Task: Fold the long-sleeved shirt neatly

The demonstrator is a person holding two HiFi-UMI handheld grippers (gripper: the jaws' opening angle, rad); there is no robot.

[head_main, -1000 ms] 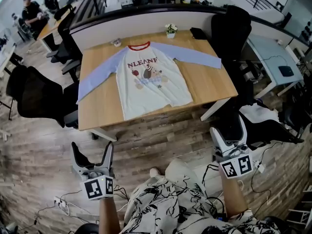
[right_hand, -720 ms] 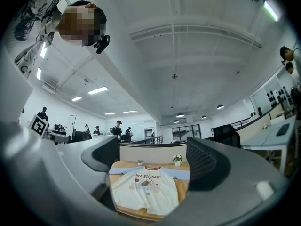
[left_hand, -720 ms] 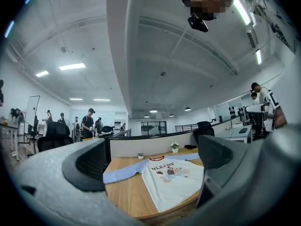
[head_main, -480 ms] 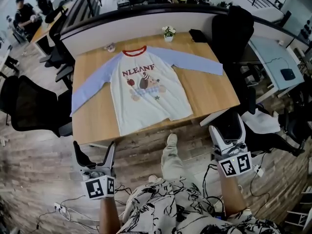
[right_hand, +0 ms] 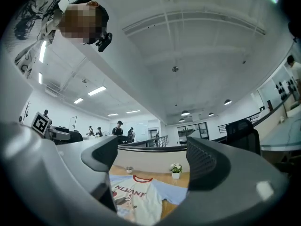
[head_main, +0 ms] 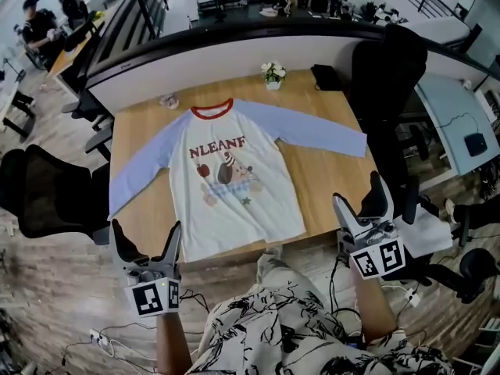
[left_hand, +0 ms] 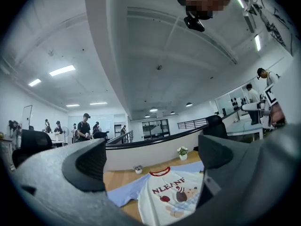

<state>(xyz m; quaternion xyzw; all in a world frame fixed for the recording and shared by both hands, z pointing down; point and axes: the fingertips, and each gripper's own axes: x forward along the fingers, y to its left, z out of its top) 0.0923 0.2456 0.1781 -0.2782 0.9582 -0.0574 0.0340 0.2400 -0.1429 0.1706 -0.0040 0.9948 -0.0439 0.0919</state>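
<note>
A long-sleeved shirt lies flat, face up, on the wooden table. It has a white body, pale blue sleeves spread to both sides, a red collar and a printed picture. My left gripper is open and empty, just short of the table's near edge, by the shirt's hem corner. Over the near right edge of the table my right gripper is also open and holds nothing. The shirt shows between the open jaws in the left gripper view, and the shirt likewise in the right gripper view.
A small flower pot, a black object and a small trinket sit along the table's far edge. Black office chairs stand left, another chair right. Cables lie on the floor. People sit far left.
The person has stepped up to the table, so both grippers are now at its near edge. Both stay open and empty. The shirt has not moved.
</note>
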